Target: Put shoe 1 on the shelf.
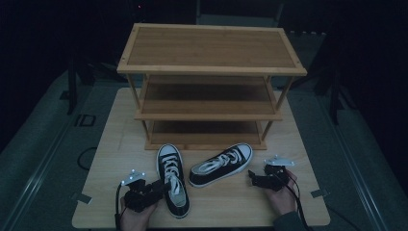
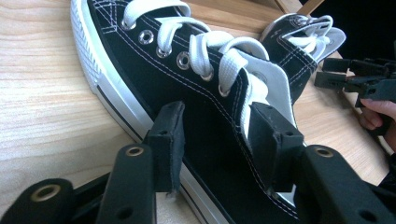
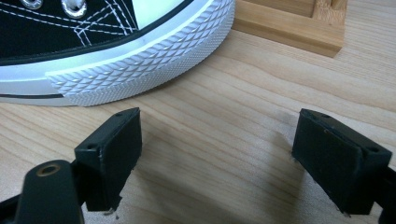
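Two black sneakers lie before a wooden rack [image 1: 211,70]; the left gripper [image 2: 212,135] clamps the near sneaker [image 2: 196,107] for lifting, while the right gripper [image 3: 219,154] hovers open.

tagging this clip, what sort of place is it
Probably a staged recording bench, not a home: a pale wooden table in a dark room, bearing a three-tier bamboo shoe rack and two black canvas sneakers.

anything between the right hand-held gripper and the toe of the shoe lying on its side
No. In the right gripper view, just bare wooden tabletop lies between the open right hand-held gripper and the tilted shoe's white rubber toe.
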